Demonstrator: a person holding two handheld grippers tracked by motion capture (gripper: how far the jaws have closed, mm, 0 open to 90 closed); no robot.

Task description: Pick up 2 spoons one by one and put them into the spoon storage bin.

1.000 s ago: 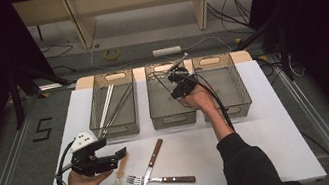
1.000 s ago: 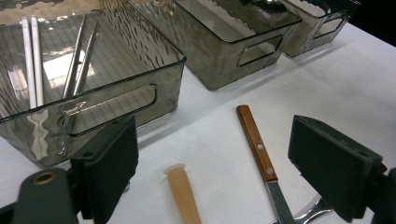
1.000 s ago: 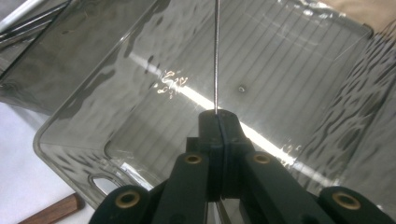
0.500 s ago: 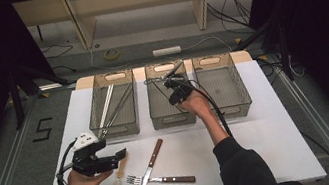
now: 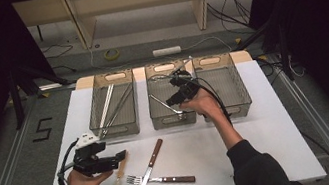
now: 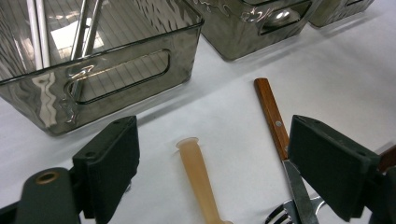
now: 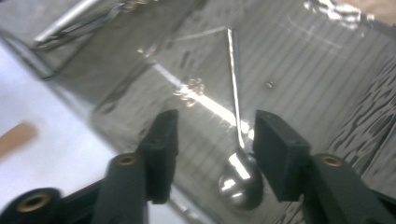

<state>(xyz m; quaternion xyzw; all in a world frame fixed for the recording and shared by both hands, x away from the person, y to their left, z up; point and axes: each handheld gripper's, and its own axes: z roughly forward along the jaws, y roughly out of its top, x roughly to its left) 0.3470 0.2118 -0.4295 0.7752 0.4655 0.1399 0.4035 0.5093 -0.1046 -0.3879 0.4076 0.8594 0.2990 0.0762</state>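
My right gripper hovers over the middle bin. Its jaws have just been opening and now stand open. A metal spoon lies loose on the bin floor below them, its handle pointing away; it is the slanted spoon in the high view. My left gripper rests low over the white table, open, with the amber plastic handle of a utensil lying between the jaws, untouched.
A wooden-handled knife and fork lie crossed right of the left gripper; the knife handle is close to that gripper's right jaw. The left bin holds long metal sticks. The right bin stands beside the right hand.
The right gripper's jaws opened and the metal spoon it held upright now lies in the middle bin. The right hand shifted slightly toward the near side. The left hand stayed put.
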